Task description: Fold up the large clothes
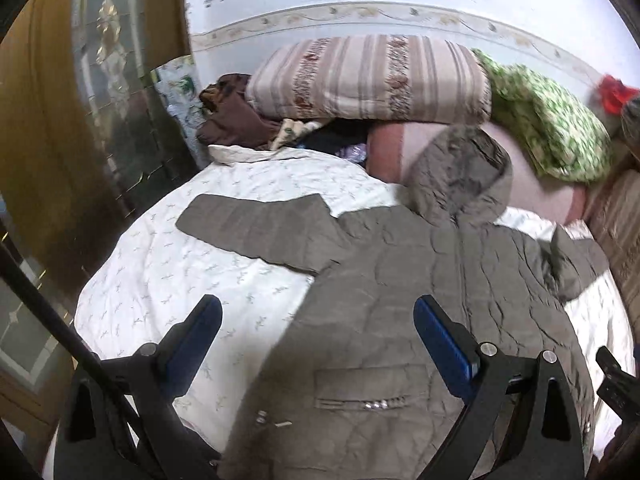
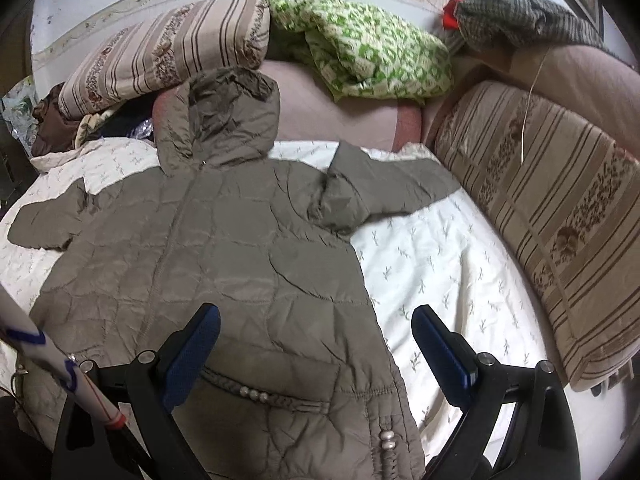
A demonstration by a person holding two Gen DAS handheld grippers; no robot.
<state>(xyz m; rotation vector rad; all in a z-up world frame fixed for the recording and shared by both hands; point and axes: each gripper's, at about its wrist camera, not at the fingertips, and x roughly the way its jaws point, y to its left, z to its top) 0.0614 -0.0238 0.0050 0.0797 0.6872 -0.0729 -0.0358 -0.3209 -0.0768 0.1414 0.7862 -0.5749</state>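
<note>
Nothing of the folding looks done yet. The quilted jacket (image 2: 224,264) lies spread flat, front up, on the bed (image 2: 432,264), over a white sprigged cover. Its hood (image 2: 224,120) points toward the striped pillow (image 2: 160,52) at the far end. One sleeve (image 1: 256,228) stretches straight out to the left. The other sleeve (image 2: 380,192) reaches right toward the striped bolster (image 2: 540,216) and is bunched at the shoulder. The zip line runs down the middle and both pockets show, so no panel has been turned over.

The left hand-held gripper (image 1: 318,324) hovers over the jacket's left hem edge, fingers wide apart and holding nothing. The right hand-held gripper (image 2: 316,332) hovers over the right hem edge, also spread and empty; one finger is above the fabric, the other above the bare cover.

As I judge it, the whole task remains: both sleeves need bringing in across the body, the hood folding down, and the body doubling over. The puffy filling will likely spring back, so each fold may need pressing flat.
</note>
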